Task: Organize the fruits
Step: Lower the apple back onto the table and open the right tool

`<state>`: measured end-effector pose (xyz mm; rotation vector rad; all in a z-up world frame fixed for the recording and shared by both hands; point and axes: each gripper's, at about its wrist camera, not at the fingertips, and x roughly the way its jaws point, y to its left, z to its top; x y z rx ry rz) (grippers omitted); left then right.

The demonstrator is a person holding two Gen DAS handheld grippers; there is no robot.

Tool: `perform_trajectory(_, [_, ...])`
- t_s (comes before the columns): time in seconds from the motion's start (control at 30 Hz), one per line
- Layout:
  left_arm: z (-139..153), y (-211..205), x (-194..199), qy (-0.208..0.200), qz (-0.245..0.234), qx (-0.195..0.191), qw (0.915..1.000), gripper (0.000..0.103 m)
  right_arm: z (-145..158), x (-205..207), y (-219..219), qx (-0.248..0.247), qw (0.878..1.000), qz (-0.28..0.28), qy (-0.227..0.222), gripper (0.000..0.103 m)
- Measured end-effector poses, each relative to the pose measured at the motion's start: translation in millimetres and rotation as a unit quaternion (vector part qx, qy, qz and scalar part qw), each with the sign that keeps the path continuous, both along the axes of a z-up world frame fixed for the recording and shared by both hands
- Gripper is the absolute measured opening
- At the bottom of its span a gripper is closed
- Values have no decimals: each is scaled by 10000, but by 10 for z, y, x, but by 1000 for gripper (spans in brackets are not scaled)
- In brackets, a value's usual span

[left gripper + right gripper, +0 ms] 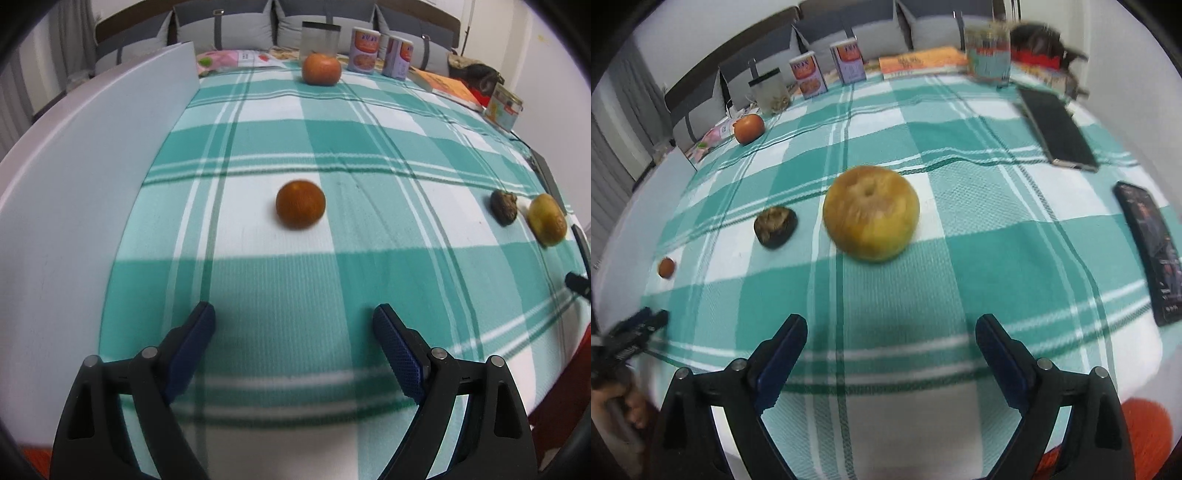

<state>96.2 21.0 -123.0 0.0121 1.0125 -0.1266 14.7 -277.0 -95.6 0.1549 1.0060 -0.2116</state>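
On the green-and-white checked cloth lies a small orange, a short way ahead of my left gripper, which stands open and empty. A yellow-brown apple rests just beyond my right gripper, also open with nothing between its fingers. Beside the apple sits a dark mushroom. Both show at the right of the left wrist view, as mushroom and apple. A reddish tomato-like fruit sits at the far side. The small orange and my left gripper appear at the left of the right wrist view.
A white board lies along the left of the cloth. At the far edge stand a clear jar, two cans, a book and a tin. Two dark phones lie at the right. An orange-red thing shows below the table edge.
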Motion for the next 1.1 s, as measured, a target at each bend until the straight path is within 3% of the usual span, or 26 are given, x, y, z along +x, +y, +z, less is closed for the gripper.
perform_trajectory(0.17, [39,27,-90,47,32,-134,9999,89,-23,-1,130,-272,9993,236,52,92])
perform_trajectory(0.3, [100,85,-131,12,88,-403,9991,89,-100,-28,125,-183,9994,227,202,92])
perform_trajectory(0.4, [69,98,-139,9,123,-345,9993,89,-161,-32,165,-307,9987,277,311,93])
perform_trajectory(0.47, [23,105,-143,55,144,-326,9993,89,-181,-32,190,-324,9984,308,345,99])
perform_trajectory(0.67, [-29,-29,-187,-37,-57,192,9998,92,-242,-47,253,-512,9972,392,385,103])
perform_trajectory(1.1, [-43,-28,-189,-10,-55,271,9996,94,-248,-67,272,-569,9972,392,280,103])
